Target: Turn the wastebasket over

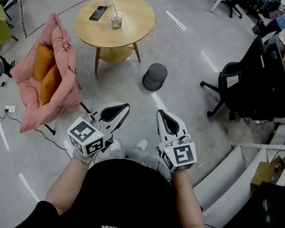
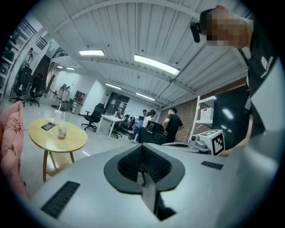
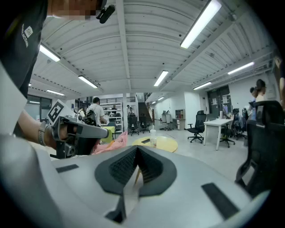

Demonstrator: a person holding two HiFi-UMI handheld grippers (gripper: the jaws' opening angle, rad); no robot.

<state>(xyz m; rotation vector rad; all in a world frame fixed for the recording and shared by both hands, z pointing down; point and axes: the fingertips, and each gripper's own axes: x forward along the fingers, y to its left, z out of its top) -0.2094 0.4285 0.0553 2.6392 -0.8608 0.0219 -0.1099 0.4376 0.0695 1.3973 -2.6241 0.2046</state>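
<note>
Open office with a bare grey floor point(image 1: 188, 99). A round wooden table point(image 1: 131, 17) holds a clear lidded cup point(image 1: 115, 18); its contents are unclear. The dark grey round wastebasket point(image 1: 154, 76) stands on the floor beside the table, its top face looking closed, with free floor around it. The left gripper point(image 1: 124, 106) and right gripper point(image 1: 160, 112) are closed, empty and well apart from it.

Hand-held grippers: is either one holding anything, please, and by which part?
Nothing: left hand-held gripper and right hand-held gripper are both shut, empty; the wastebasket stands apart.
</note>
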